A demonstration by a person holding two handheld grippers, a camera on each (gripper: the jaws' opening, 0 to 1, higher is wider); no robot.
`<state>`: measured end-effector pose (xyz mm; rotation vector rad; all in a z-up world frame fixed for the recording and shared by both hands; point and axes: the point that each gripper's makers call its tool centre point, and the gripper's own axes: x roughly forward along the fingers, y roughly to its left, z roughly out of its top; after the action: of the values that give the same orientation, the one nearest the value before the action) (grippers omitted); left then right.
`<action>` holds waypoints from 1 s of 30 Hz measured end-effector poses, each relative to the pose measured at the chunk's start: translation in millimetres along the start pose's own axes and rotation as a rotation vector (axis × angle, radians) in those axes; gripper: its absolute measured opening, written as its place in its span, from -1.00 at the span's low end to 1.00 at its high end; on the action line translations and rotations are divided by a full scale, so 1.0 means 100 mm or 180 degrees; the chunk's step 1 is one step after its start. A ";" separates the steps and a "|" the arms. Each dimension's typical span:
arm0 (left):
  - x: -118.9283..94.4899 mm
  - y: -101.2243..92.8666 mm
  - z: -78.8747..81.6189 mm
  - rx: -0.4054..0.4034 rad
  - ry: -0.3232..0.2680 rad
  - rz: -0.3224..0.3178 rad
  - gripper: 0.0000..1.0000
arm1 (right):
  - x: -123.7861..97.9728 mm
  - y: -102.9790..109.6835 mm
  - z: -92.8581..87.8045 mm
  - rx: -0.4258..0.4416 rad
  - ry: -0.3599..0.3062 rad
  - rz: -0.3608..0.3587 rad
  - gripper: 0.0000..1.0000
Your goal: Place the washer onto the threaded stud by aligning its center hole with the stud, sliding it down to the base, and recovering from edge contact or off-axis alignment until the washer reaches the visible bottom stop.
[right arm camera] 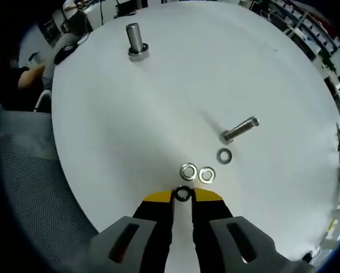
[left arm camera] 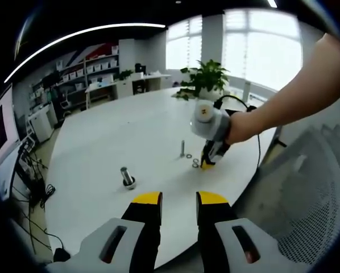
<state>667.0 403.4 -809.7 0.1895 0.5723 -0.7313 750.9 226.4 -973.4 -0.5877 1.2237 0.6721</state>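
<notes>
Pinching a dark metal washer [right arm camera: 183, 194] between your right gripper's [right arm camera: 183, 195] yellow-tipped jaws, you're at pickup, near the round white table's [right arm camera: 158, 102] edge. Three loose silver washers [right arm camera: 188, 170] lie just beyond. Next: lift, centre over the slim threaded stud [right arm camera: 239, 130]. Left gripper [left arm camera: 178, 200] hangs open, empty.

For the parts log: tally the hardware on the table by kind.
Washers: 4 — one between the right claw's tips, three loose.
Studs: 2 — near, far.
Total: 6.
</notes>
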 end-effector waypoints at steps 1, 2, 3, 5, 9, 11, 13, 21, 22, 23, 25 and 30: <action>0.00 0.00 0.00 -0.0002 -0.0007 -0.0001 -0.57 | -0.01 0.00 0.00 0.0016 -0.0010 0.0005 -0.73; 0.00 0.00 0.01 -0.0006 -0.0015 -0.0001 -0.57 | -0.02 0.01 0.00 0.0051 -0.0008 0.0025 -0.73; 0.00 0.00 0.01 -0.0009 -0.0022 -0.0001 -0.58 | -0.03 0.02 -0.01 0.0074 -0.0008 0.0036 -0.73; -0.01 0.00 0.02 -0.0015 -0.0031 -0.0003 -0.58 | -0.06 0.02 0.00 0.0077 -0.0017 0.0028 -0.73; -0.01 0.00 0.03 -0.0013 -0.0057 -0.0013 -0.58 | -0.16 -0.02 0.04 0.0125 -0.0089 -0.0013 -0.73; -0.01 0.00 0.04 -0.0016 -0.0075 -0.0017 -0.58 | -0.22 -0.06 0.07 0.0164 -0.0131 -0.0039 -0.73; -0.02 0.00 0.05 -0.0023 -0.0094 -0.0020 -0.58 | -0.29 -0.10 0.11 0.0177 -0.0173 -0.0068 -0.73; -0.03 -0.01 0.06 -0.0024 -0.0119 -0.0037 -0.59 | -0.54 -0.27 0.31 0.0219 -0.0346 -0.0187 -0.73; -0.03 -0.01 0.07 -0.0030 -0.0127 -0.0041 -0.59 | -0.55 -0.27 0.31 0.0219 -0.0350 -0.0192 -0.73; -0.03 -0.01 0.07 -0.0032 -0.0130 -0.0045 -0.59 | -0.58 -0.28 0.33 0.0214 -0.0367 -0.0210 -0.73; -0.03 -0.02 0.07 -0.0037 -0.0133 -0.0055 -0.60 | -0.63 -0.30 0.35 0.0195 -0.0395 -0.0241 -0.73; -0.02 -0.04 0.08 -0.0002 -0.0135 -0.0096 -0.62 | -0.72 -0.30 0.40 0.0147 -0.0432 -0.0275 -0.73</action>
<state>666.1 398.6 -801.5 0.1648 0.5359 -0.7627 784.4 224.5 -892.5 -0.5446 1.0786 0.5999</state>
